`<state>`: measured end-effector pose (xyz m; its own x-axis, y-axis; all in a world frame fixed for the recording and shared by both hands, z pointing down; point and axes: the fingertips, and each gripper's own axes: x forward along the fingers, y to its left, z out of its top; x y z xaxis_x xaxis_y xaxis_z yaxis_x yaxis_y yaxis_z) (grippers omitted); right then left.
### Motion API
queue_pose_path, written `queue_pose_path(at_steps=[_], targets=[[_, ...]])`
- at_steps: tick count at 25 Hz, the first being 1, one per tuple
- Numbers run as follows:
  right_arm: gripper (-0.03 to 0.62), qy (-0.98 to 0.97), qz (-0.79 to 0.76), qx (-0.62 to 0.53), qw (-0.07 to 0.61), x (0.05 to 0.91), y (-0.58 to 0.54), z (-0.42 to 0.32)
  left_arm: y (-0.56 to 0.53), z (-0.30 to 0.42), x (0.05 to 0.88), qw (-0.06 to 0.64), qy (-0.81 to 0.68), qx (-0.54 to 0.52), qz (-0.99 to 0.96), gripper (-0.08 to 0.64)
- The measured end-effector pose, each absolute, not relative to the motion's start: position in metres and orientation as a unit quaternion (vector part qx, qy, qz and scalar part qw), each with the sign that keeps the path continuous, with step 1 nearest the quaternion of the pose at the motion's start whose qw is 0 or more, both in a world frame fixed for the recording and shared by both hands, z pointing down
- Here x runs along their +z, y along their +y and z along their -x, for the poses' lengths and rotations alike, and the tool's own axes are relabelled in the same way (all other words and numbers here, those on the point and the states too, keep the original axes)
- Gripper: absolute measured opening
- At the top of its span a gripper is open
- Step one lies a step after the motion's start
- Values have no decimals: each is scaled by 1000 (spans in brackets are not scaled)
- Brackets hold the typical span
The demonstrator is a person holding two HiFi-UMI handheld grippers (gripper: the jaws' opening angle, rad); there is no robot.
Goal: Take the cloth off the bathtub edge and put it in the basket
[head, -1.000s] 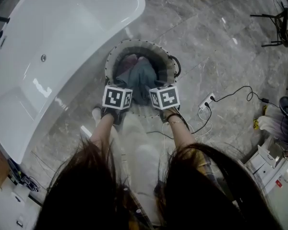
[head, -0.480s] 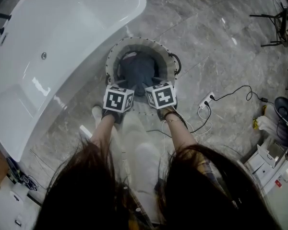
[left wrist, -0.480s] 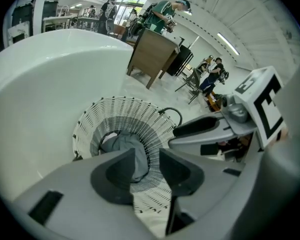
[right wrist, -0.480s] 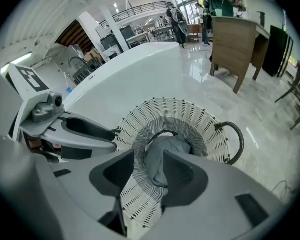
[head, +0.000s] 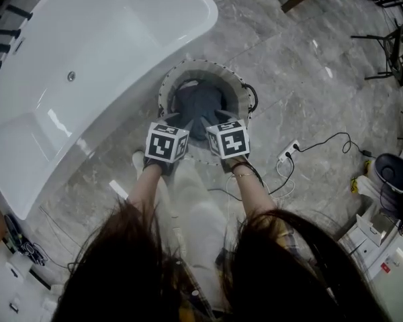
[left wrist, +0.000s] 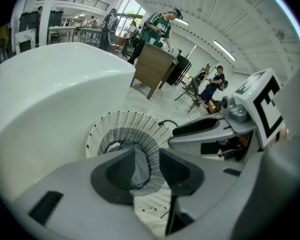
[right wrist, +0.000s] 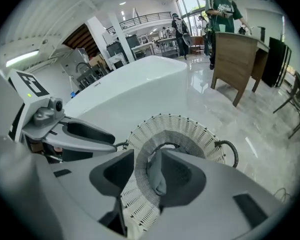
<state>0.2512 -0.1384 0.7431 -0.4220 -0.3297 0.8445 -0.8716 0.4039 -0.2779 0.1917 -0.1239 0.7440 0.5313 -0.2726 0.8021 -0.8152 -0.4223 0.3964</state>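
Grey marbled floor (head: 302, 79) below me, white bathtub (head: 101, 52) standing on it at my left, woven basket (head: 208, 64) just beside the tub's end, white power strip (head: 289, 151) and black cable (head: 329, 138) at my right

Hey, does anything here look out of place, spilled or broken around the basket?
Nothing looks spilled or damaged. The dark grey cloth lies bunched inside the round white woven basket. The only untidy thing is the white power strip, with loose cables trailing over the grey marble floor beside the basket.
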Motion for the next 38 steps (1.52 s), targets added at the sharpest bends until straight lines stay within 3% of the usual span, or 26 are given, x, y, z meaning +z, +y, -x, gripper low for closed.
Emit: queue_pose_path(at_steps=[15,28,38], targets=[[173,-825,-408,291,261,551,-181,-176,-148,-128,567,346,-413,209,-816,132],[133,-931,-302,139,152,314,-150,10,-131,40,340,225,-519,46,-823,117],[41,-970,-221,58,83,227,-83,129,-66,153,243,129,-572,-4,-810,64]])
